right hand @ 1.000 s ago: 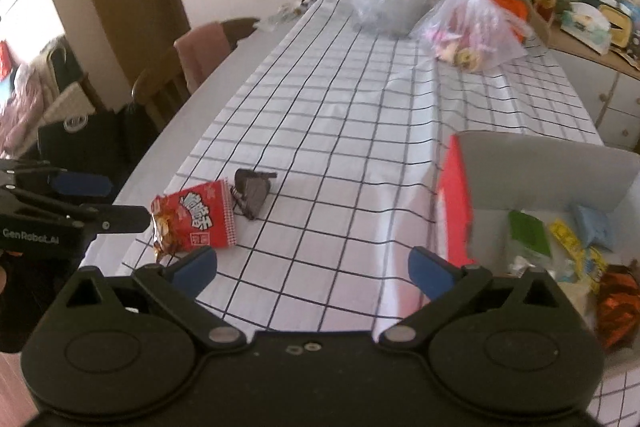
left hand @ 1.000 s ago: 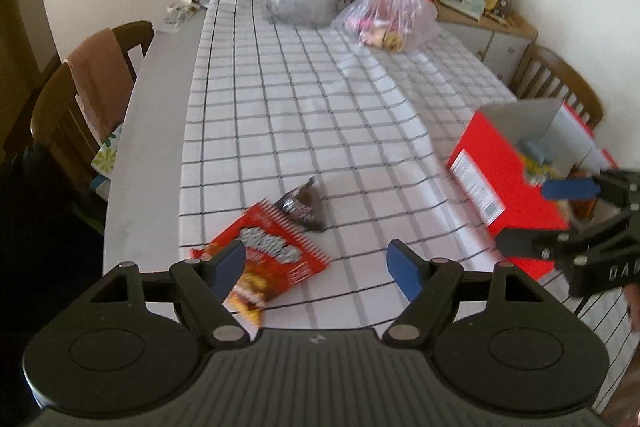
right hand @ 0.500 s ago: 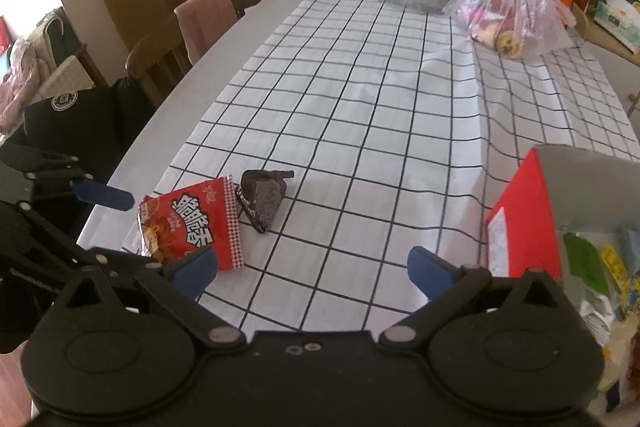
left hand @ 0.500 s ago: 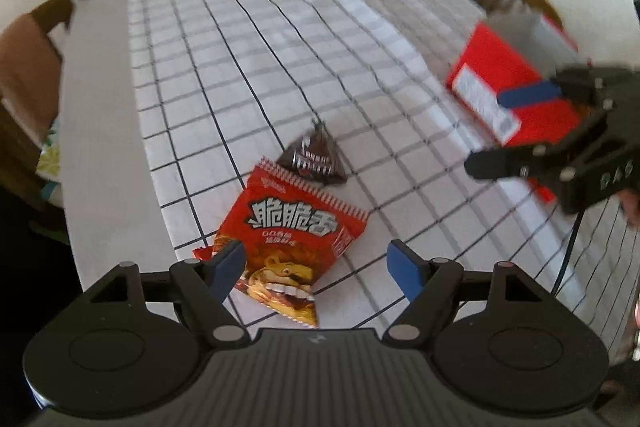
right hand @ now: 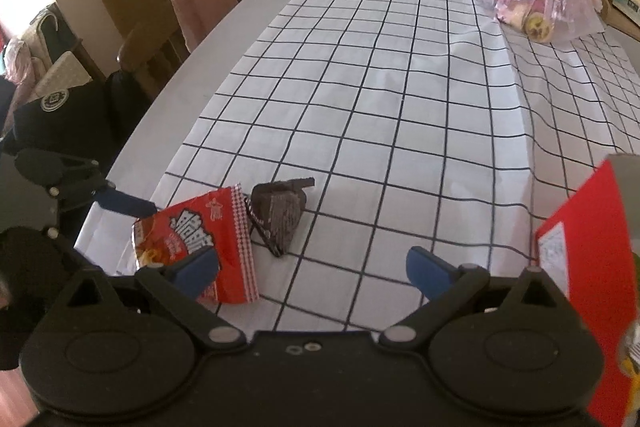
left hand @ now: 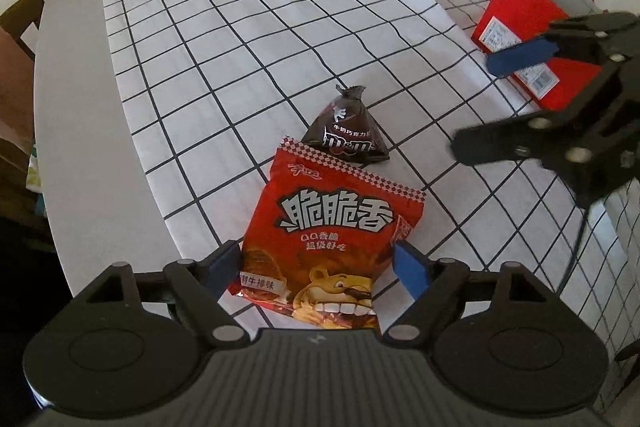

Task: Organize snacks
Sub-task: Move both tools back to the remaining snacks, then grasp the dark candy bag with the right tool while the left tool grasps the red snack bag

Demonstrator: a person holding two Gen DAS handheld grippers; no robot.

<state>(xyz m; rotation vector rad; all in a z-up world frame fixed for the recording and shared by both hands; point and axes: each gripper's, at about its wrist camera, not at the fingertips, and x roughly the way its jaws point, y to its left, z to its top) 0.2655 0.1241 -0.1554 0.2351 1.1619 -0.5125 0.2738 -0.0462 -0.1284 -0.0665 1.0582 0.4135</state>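
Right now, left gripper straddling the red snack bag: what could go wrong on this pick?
1. The left gripper is open around the near end of the glossy red snack bag; closing on the air-filled foil may let it slip or crush the contents.
2. The dark brown triangular M&M's pouch sits against the bag's far edge, so lifting could drag it.
3. The open right gripper hovers close by, in front of the red cardboard box; a collision is possible.

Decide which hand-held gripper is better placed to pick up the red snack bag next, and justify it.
Left. The left hand-held gripper is open with its fingers either side of the red snack bag; the right hand-held gripper points mostly at bare cloth.
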